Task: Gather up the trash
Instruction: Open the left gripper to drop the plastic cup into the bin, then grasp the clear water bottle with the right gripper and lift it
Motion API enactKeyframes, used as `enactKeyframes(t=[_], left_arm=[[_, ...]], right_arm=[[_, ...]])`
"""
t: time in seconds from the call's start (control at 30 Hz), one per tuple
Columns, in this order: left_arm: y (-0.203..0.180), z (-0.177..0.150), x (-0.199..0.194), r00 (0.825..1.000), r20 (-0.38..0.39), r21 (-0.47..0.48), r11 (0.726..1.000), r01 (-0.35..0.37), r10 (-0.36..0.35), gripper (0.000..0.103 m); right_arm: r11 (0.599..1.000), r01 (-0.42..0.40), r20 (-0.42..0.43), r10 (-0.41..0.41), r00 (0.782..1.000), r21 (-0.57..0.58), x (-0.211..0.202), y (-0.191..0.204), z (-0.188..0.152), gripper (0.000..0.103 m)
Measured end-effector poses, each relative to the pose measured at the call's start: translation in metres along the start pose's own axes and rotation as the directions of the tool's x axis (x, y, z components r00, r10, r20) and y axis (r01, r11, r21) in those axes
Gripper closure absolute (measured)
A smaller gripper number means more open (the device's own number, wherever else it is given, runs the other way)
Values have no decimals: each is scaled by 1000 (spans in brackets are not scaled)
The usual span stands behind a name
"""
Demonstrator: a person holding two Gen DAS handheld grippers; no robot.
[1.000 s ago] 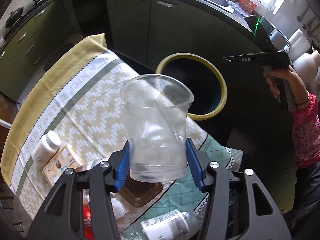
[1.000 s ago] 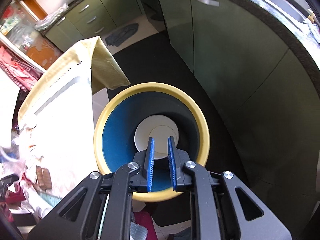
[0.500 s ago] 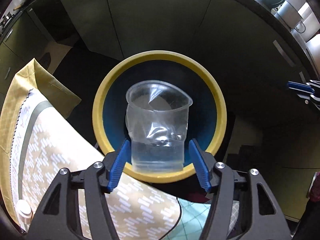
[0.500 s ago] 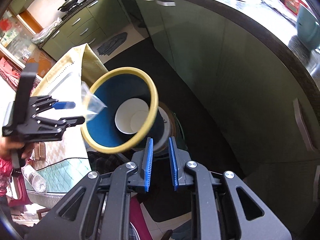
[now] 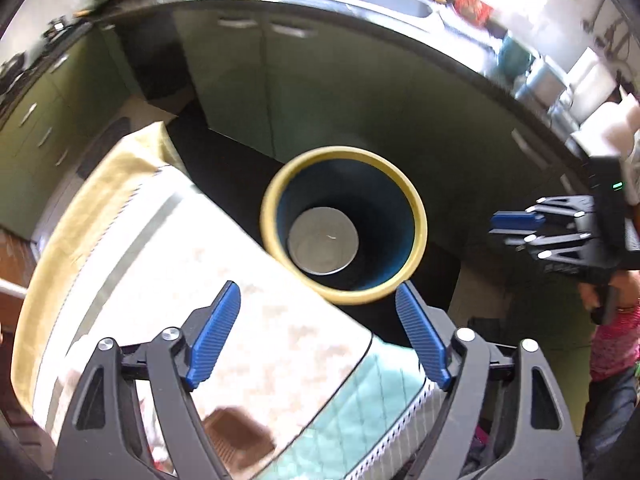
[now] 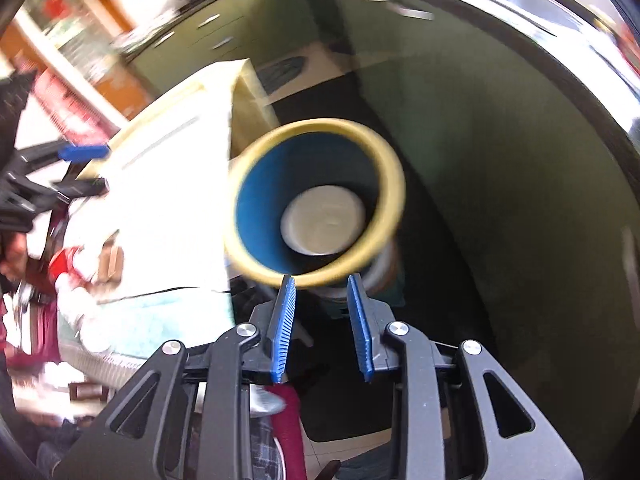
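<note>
Left wrist view shows the yellow-rimmed blue bin (image 5: pixel 344 224) on the floor beside the table (image 5: pixel 168 264), a pale round item at its bottom; left gripper (image 5: pixel 318 336) opening, empty; right gripper (image 6: pixel 322 328) opening, empty.

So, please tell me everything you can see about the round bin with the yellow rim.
The bin is a round, open container with a thick yellow rim and a blue inner wall; it looks like plastic. It stands upright on the dark floor, beside the corner of the cloth-covered table and before green cabinets. No lid is visible. A pale round object lies at its bottom; blur hides what it is. Neither gripper touches it.
</note>
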State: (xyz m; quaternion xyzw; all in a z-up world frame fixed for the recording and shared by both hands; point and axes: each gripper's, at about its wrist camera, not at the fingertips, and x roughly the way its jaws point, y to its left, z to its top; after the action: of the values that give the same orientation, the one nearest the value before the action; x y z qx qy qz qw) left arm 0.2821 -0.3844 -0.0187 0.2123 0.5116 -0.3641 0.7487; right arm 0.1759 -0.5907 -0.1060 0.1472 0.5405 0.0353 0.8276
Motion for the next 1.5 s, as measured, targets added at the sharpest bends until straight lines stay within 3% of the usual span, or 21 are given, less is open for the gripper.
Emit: enactKeyframes(t=[0.13,0.23,0.27,0.33,0.43,0.53,0.73,0.9,1.03,1.33,1.5], left_arm=[[36,-56,-56,997,55,-78,995,-57,62,25],[60,-102,-81,993,71,-143,986,-83,94,25],[66,-118,-88,992,69,-163,982,-94,106,25],[82,-148,-103,991,69,-203,974,-95,111,25],[99,-194,-123,989,93,-269,959,-88,117,25],[110,-234,-139,983,111,-323,940,-105,148,25],[117,-296,-151,983,124,-407,910,-75,136,24],[116,-324,-152,984,128,-439,897,-55,123,23],[116,-334,-156,982,141,-444,894,-50,125,22],[118,-339,-156,981,148,-446,894,-46,125,21],[122,-341,-150,985,135,-454,890,-38,111,21]], right_arm=[[984,-70,-50,62,997,-162,11,74,-1,72],[936,-174,-118,144,983,-306,16,140,-7,67],[912,-211,-147,169,975,-353,19,162,-12,63],[844,-275,-201,203,958,-460,23,207,-23,45],[735,-327,-258,210,943,-594,31,265,-44,43],[652,-335,-296,173,939,-680,46,306,-63,43],[578,-328,-344,87,935,-747,73,340,-80,43],[557,-295,-343,19,939,-776,88,354,-85,43],[553,-300,-359,2,933,-778,98,358,-84,42],[497,-273,-362,-90,928,-824,128,372,-92,32],[482,-267,-362,-115,925,-835,144,374,-98,34]])
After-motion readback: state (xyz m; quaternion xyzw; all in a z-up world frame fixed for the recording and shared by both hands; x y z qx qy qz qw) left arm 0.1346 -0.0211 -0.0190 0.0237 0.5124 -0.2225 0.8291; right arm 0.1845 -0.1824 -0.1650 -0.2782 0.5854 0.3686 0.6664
